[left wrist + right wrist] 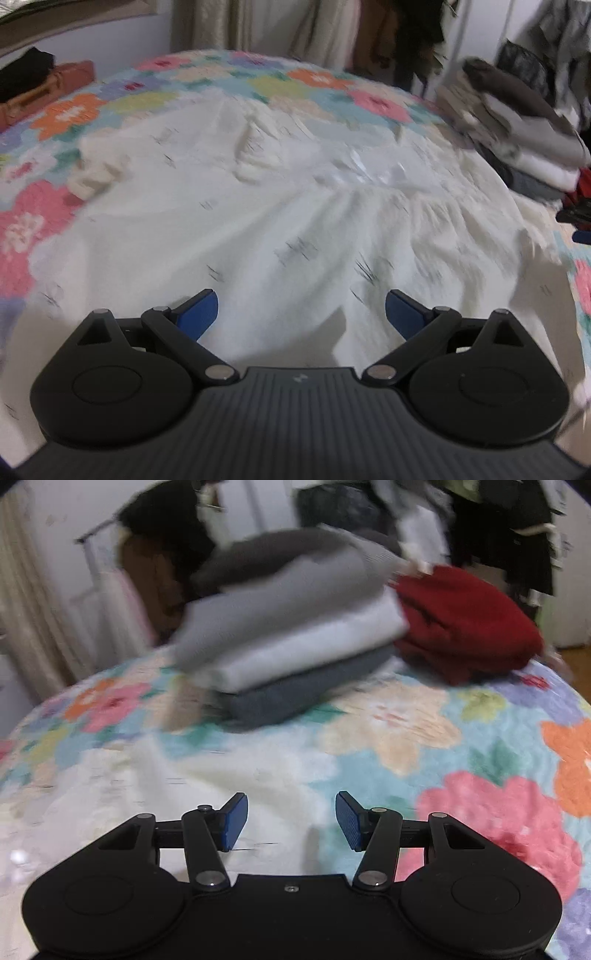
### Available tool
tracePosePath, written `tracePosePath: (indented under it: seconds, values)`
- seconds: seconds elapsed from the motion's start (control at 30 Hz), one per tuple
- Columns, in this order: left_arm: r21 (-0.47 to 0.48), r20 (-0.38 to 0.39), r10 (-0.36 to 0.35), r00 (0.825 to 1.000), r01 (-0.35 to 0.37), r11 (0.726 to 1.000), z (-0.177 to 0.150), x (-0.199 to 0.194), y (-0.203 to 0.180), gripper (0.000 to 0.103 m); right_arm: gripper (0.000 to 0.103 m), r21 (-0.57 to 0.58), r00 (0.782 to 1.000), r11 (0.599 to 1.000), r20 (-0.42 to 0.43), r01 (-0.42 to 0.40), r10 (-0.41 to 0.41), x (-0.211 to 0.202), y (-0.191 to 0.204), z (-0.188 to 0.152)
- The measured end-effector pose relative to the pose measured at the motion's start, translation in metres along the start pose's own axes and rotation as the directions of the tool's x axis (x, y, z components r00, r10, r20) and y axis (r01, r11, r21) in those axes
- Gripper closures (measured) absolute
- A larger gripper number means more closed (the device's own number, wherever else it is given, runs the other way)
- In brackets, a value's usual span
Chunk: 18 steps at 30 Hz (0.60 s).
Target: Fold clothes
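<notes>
Across bed with pastel floral patchwork blanket point(66, 114): white dark-flecked garment point(258, 229) spread flat. Beyond garment, stack of folded grey clothes point(295, 635), red folded knit point(465, 624), curtains point(236, 26). Left hand-held gripper point(301, 314), right hand-held gripper point(291, 821) both wide open, empty.

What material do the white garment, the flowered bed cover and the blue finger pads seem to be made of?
White garment: probably thin woven cotton, matte, since it gathers in fine creases. Flowered bed cover: looks like plush fleece, with a fuzzy nap. Blue pads on the right gripper: likely textured rubber or plastic; a fine grid shows.

One white garment point(258, 221), one folded stack point(295, 627), one red garment point(465, 624), one floral blanket point(424, 731)
</notes>
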<state>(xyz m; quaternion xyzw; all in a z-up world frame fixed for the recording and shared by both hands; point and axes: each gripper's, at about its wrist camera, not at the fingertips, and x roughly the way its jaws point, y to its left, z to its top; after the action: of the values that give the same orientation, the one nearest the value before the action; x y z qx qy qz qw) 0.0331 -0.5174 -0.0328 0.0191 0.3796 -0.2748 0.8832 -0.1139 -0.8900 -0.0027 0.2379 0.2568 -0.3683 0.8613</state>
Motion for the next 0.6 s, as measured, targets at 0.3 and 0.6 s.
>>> tracePosePath:
  seconds: [0.3, 0.6]
  values:
    - [-0.284, 0.041, 0.132, 0.99, -0.115, 0.952, 0.02, -0.035, 0.103, 0.005, 0.042, -0.17, 0.893, 0.883, -0.195, -0.438, 0.406, -0.028, 0.12, -0.038]
    - [-0.279, -0.064, 0.194, 0.979, -0.204, 0.938, 0.013, -0.019, 0.12, 0.005, 0.041, -0.262, 0.902, 0.874, -0.265, -0.408, 0.342, -0.026, 0.144, -0.069]
